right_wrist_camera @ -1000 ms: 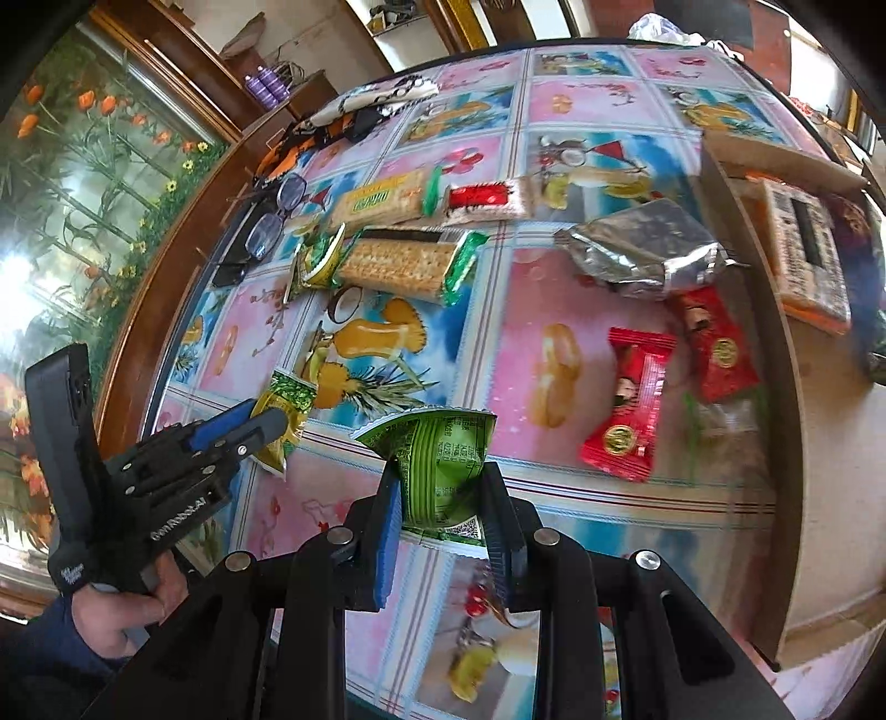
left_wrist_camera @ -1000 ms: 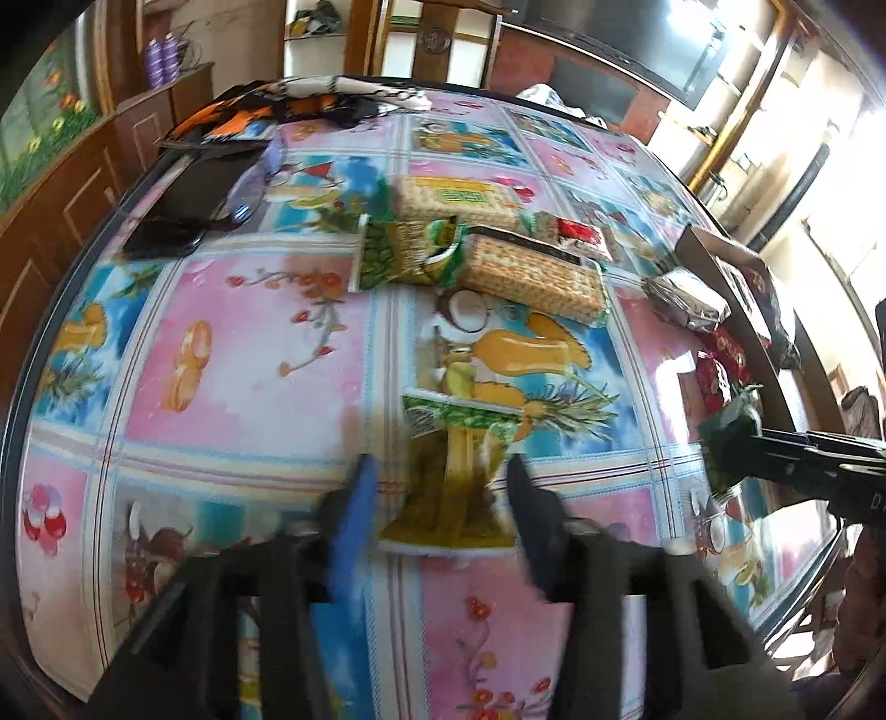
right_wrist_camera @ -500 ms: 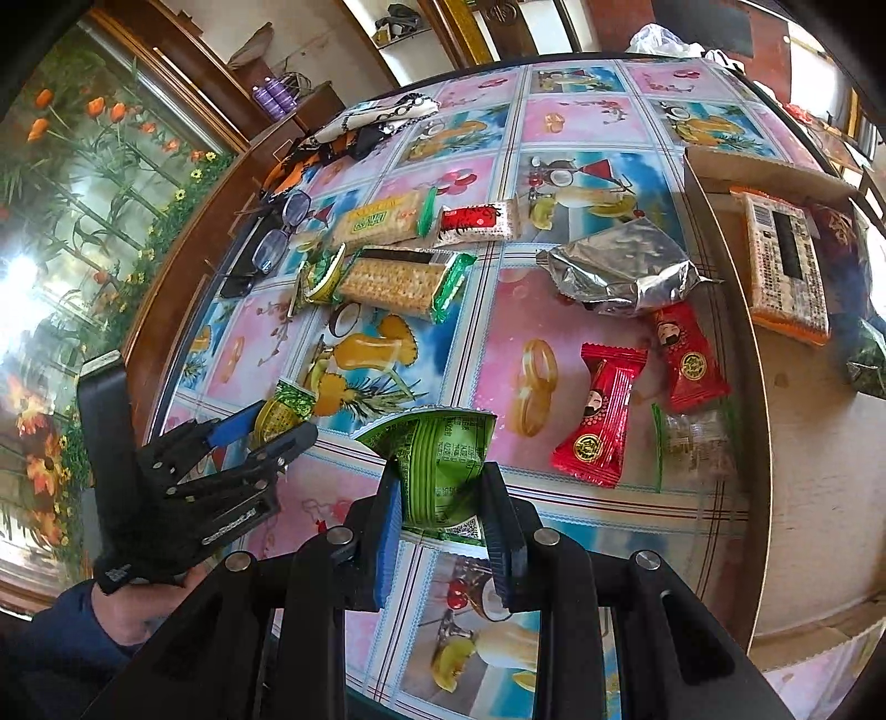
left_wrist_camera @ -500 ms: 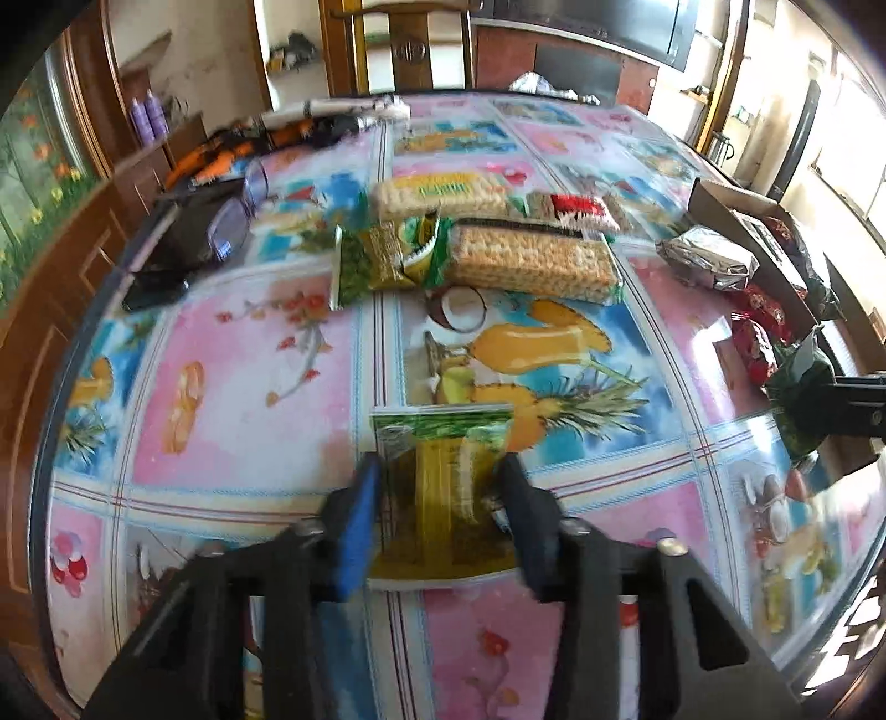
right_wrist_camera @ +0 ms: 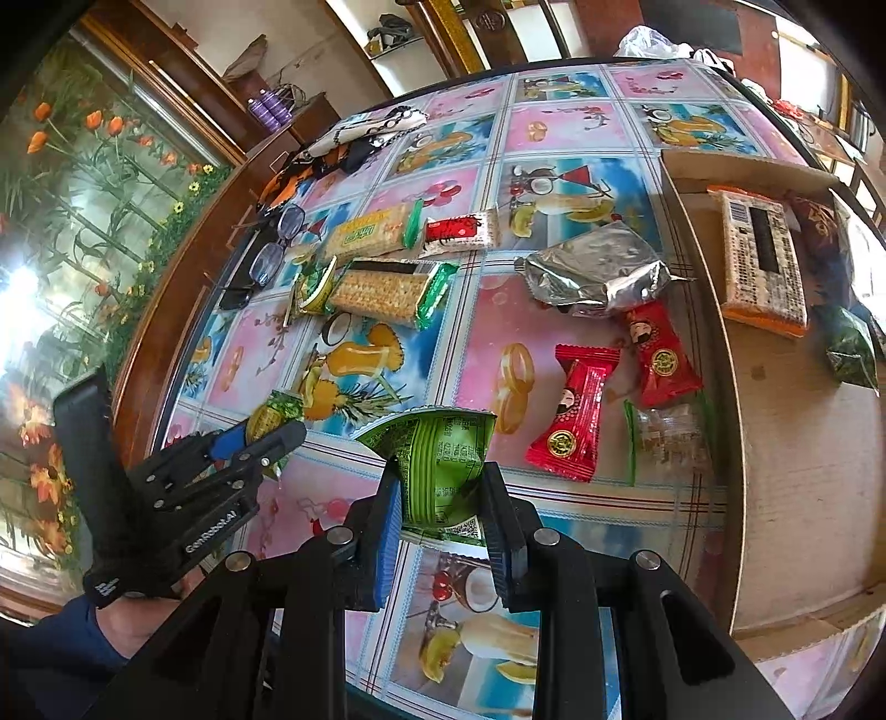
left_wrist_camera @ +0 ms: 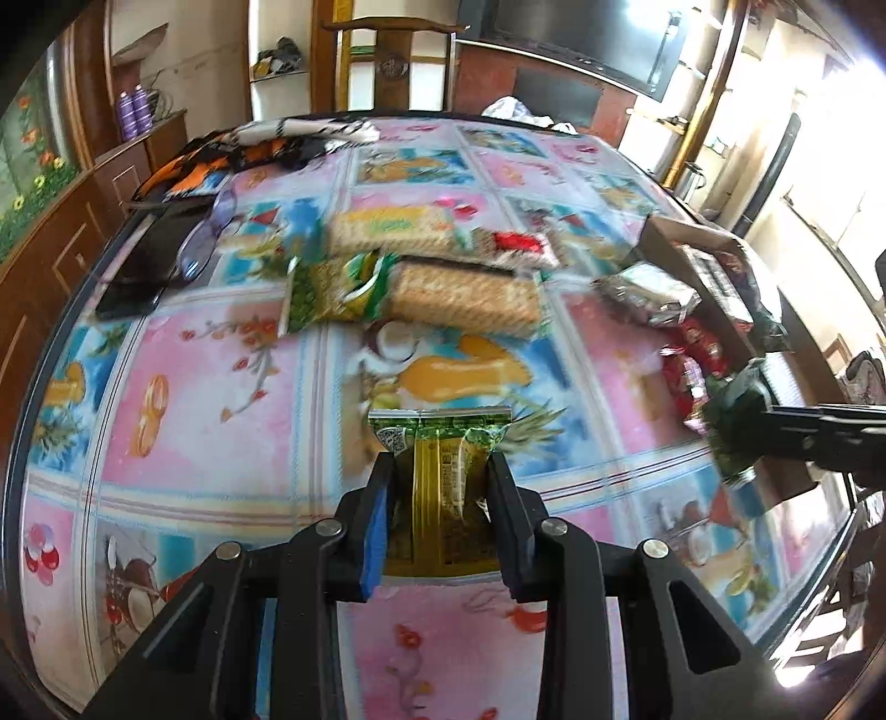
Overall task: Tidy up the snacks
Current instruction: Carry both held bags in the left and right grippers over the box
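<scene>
Yellow-green snack pkt (left_wrist_camera: 440, 487) sits pinched btwn the left gripper (left_wrist_camera: 440, 509) pads, low over the table (left_wrist_camera: 210, 399) near its front edge. Looks light, crinkly, slippery film; grip mid-body, not the crimped end. Right gripper (right_wrist_camera: 443, 493) is clamped on a green packet (right_wrist_camera: 440, 459), same soft stuff. Cardboard box (right_wrist_camera: 786, 443) w/ snacks inside lies right of it; red packets (right_wrist_camera: 570, 412) just beside.

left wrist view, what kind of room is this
Probably a home dining or living room: a table under a fruit-print tablecloth, a carved wooden chair at its far side, and a dark television on the wall.
</scene>
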